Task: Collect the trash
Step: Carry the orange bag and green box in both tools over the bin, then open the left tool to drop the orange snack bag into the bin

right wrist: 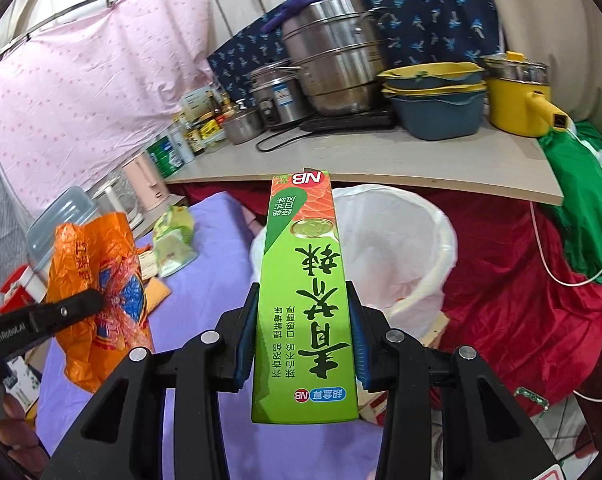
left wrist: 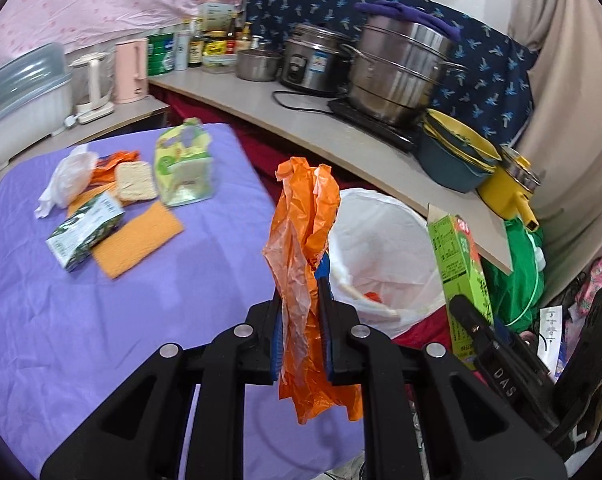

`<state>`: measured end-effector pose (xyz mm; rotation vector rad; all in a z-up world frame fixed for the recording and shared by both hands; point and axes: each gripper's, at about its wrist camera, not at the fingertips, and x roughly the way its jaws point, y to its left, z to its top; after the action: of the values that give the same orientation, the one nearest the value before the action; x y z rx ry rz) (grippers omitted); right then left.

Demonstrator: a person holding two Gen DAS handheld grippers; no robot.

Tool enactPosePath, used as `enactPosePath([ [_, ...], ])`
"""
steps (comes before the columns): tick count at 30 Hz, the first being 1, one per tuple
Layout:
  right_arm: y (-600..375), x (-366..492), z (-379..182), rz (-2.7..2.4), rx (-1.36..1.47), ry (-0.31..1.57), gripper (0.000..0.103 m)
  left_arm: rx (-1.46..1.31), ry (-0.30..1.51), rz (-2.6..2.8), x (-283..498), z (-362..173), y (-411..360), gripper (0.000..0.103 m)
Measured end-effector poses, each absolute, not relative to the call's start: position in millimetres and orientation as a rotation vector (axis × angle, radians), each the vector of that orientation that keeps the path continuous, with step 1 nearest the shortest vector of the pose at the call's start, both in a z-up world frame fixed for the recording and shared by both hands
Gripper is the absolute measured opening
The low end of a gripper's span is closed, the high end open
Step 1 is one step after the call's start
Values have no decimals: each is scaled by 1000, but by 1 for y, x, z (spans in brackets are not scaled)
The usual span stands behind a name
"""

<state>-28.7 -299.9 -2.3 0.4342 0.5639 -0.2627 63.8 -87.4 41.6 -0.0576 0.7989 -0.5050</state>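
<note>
Left wrist view, bottom centre of the frame: my left claw (left wrist: pixel 301 340) is gripping a crumpled orange plastic bag (left wrist: pixel 301 248), which is sticking up between the blue pads and hanging down below them. Just beyond it, right of centre, the white-lined trash bin (left wrist: pixel 385 240) is standing open, with a few scraps lying inside. At the right, my right claw (left wrist: pixel 467 312) is holding a green box (left wrist: pixel 459 256) beside the bin. In the left half of the frame, more trash is lying on the purple-covered bench (left wrist: pixel 81 340): a green-and-white packet (left wrist: pixel 85 236), a flat orange sheet (left wrist: pixel 137 240), a noodle block (left wrist: pixel 135 181), a white plastic bag (left wrist: pixel 67 178) and a yellow-green bag (left wrist: pixel 183 168). Farther back, a steel pot (left wrist: pixel 397 68) is sitting on the counter.

Right wrist view, centre: my right claw (right wrist: pixel 301 332) is clamping the green box (right wrist: pixel 305 300) by its long sides, its far end pointing toward the bin (right wrist: pixel 405 248). At the left edge, my left claw (right wrist: pixel 85 300) is pinching the orange bag (right wrist: pixel 97 272).
</note>
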Motion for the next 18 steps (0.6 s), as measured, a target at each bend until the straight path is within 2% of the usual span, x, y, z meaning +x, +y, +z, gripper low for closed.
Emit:
enactPosePath([
  [8, -342, -45, -18, -336, 487, 564, 38, -37, 816, -620, 86, 40, -160, 14],
  [18, -370, -27, -36, -372, 505, 588, 38, 17, 874, -677, 122, 14, -227, 18],
])
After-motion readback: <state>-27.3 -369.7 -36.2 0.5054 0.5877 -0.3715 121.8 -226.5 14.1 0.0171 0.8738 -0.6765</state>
